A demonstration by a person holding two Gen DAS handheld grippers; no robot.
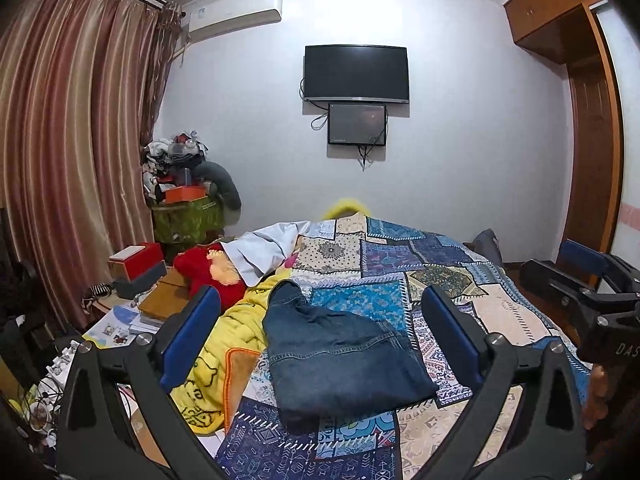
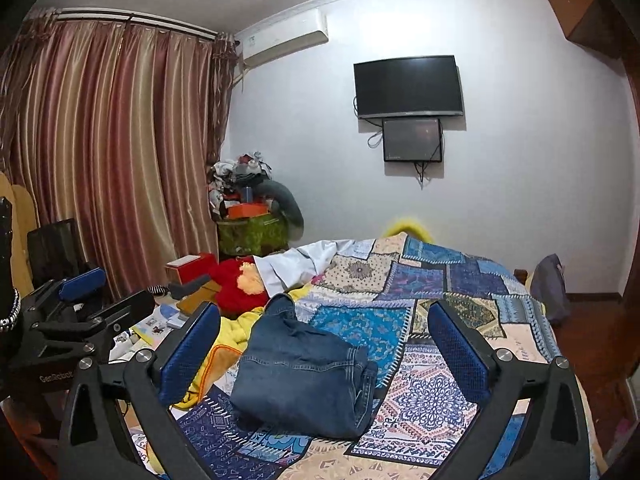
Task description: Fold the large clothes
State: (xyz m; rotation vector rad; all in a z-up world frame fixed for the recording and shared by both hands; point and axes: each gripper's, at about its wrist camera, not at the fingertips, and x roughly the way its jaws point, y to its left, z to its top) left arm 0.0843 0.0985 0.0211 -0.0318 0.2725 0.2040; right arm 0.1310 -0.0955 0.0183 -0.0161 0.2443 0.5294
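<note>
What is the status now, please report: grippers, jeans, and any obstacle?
Left gripper and right gripper open, holding nothing. Jeans folded on the patchwork bedspread. Yellow blanket beside them; nothing blocking.

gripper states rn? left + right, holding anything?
Left gripper: open, holding nothing; the folded jeans lie on the bed beyond its fingers.
Right gripper: open, holding nothing; same jeans lie ahead of it.

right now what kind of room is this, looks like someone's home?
Most likely a lived-in bedroom in a home. A bed under a patchwork cover fills the middle with folded jeans on it, a television hangs on the wall, and long curtains cover the window side.
</note>
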